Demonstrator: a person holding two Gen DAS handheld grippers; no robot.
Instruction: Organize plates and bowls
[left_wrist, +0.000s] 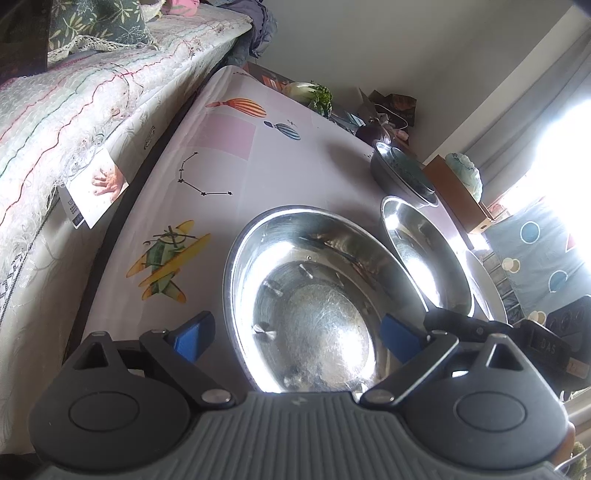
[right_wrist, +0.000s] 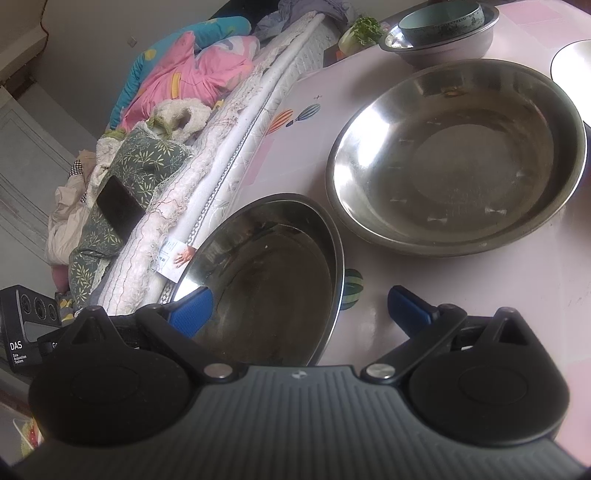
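Two steel basins (right_wrist: 458, 158) (right_wrist: 266, 273) sit side by side, nothing inside. Farther back, a steel bowl (right_wrist: 443, 44) holds a green bowl (right_wrist: 441, 18). Left gripper (left_wrist: 295, 334) and right gripper (right_wrist: 299, 308) jaws apart, gripping nothing.

A table (right_wrist: 461, 295) covered with a pale pink printed cloth fills the right of the right wrist view. Two steel basins (right_wrist: 458, 158) (right_wrist: 266, 277) are seen on it, a stacked bowl set (right_wrist: 439, 33) at upper right.

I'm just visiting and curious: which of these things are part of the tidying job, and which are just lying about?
Part of the job:
- large steel basin
- nearer steel basin
- teal bowl nested in a grey bowl
- white plate

Just lying about:
- leafy vegetable
- phone
- pink clothing
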